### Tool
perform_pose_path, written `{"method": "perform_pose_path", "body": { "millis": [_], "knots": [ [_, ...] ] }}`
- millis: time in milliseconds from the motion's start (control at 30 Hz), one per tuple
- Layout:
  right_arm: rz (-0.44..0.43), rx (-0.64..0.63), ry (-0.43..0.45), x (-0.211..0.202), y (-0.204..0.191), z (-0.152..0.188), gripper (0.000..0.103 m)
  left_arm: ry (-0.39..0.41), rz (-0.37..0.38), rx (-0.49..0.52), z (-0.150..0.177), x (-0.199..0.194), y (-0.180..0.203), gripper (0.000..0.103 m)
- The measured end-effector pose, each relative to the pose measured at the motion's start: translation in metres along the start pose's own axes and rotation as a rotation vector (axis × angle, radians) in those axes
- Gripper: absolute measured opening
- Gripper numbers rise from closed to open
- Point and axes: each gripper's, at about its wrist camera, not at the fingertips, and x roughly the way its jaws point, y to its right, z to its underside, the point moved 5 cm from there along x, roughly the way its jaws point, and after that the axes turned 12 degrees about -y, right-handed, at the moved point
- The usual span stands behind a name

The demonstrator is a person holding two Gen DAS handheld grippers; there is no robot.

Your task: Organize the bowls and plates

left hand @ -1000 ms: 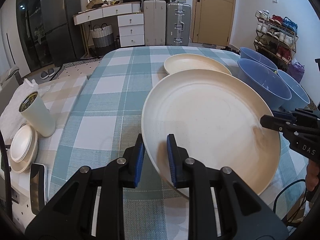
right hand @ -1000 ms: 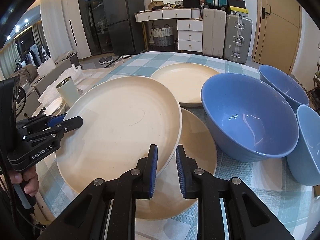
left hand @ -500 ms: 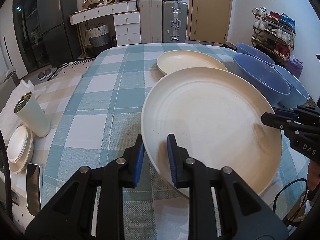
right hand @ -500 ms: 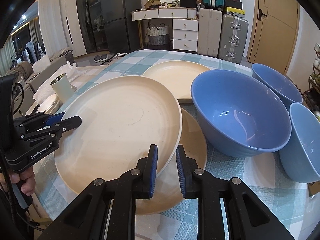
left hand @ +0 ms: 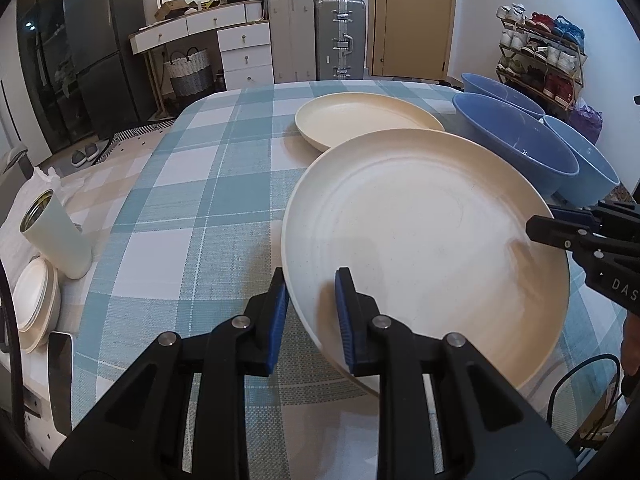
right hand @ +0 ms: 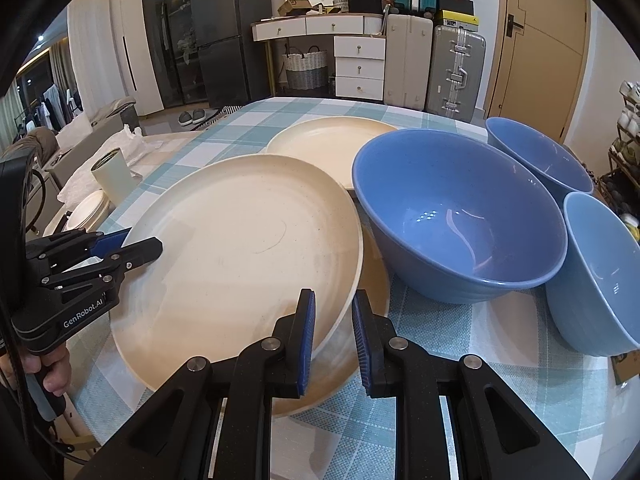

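Covering the table, a checked cloth (left hand: 208,200) fronts suitcases (left hand: 316,36).

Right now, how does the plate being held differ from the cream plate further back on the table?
The held plate is lifted and tilted, gripped at its rim by the left tool and right tool. The far plate lies flat on the tablecloth, untouched. The held plate overlaps another plate beneath; the far one sits alone. Both are round and cream.

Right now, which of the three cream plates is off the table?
The big cream plate, gripped at opposite rims by the left gripper and right gripper. One plate lies beneath it; the far plate rests beyond.
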Motion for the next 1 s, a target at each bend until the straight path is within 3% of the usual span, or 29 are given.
{"method": "perform_pose_path", "body": {
  "millis": [1000],
  "knots": [
    [0.054, 0.002, -0.013, 0.007, 0.007, 0.009, 0.02, 0.005, -0.051, 0.058, 0.004, 0.013, 0.015, 0.02]
  ]
}}
